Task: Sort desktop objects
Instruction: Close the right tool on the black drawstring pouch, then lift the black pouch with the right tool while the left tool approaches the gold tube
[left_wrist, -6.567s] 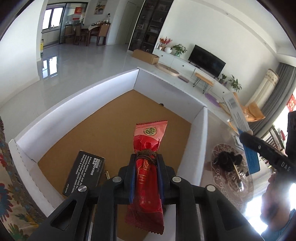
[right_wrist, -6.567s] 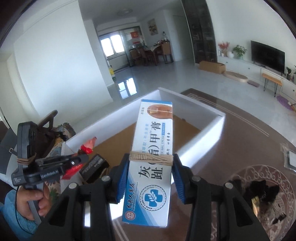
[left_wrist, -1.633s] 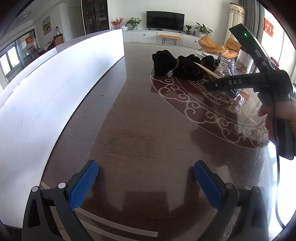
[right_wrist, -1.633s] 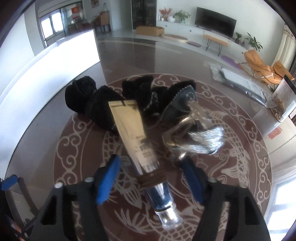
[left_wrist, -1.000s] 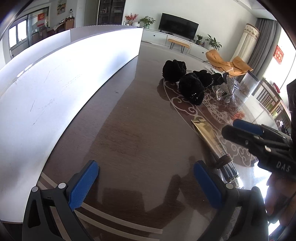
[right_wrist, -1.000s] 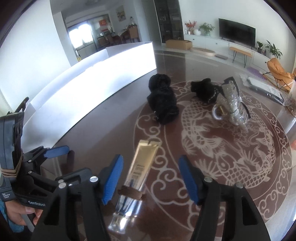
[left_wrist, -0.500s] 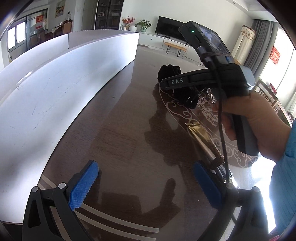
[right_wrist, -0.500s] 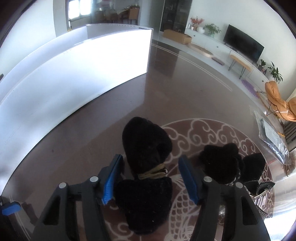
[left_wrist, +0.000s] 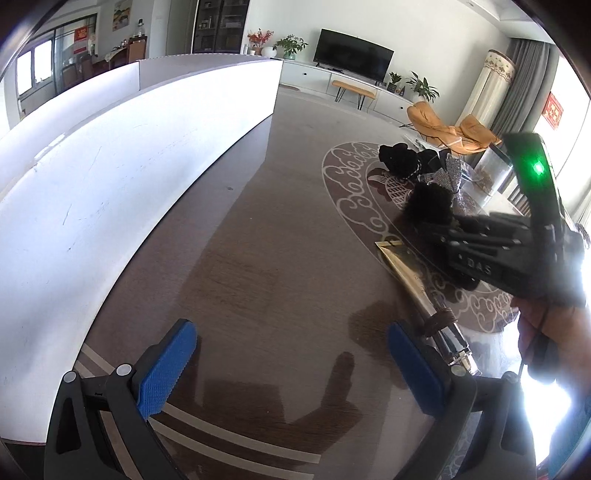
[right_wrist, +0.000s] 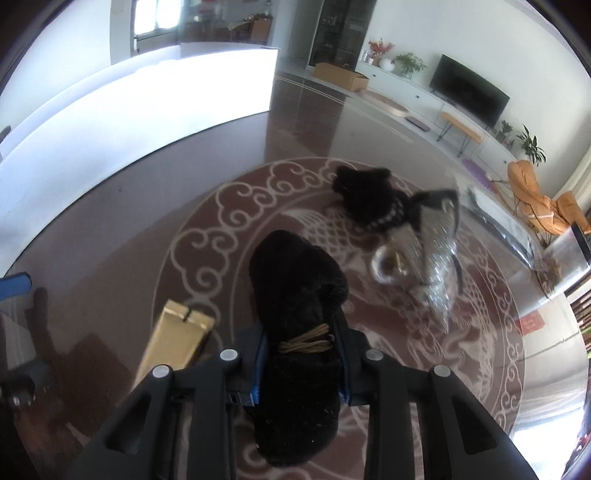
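My right gripper (right_wrist: 301, 360) is shut on a black fuzzy bundle (right_wrist: 297, 291) tied with a tan band, held just above the patterned table. In the left wrist view the same bundle (left_wrist: 430, 201) shows in the right gripper's jaws. A gold tube (right_wrist: 173, 341) lies left of it; it also shows in the left wrist view (left_wrist: 410, 277), right of my left gripper (left_wrist: 291, 363), which is open and empty over the dark tabletop. A second black fuzzy piece (right_wrist: 369, 201) and a silver sequined bow (right_wrist: 428, 247) lie farther on.
The white box wall (left_wrist: 122, 166) runs along the left side, also in the right wrist view (right_wrist: 147, 99). A clear plastic packet (right_wrist: 502, 225) lies at the table's far right. The holder's hand (left_wrist: 543, 332) is at the right.
My right gripper has closed on the black fuzzy bundle and lifted it toward the right. The left gripper stays open in place.
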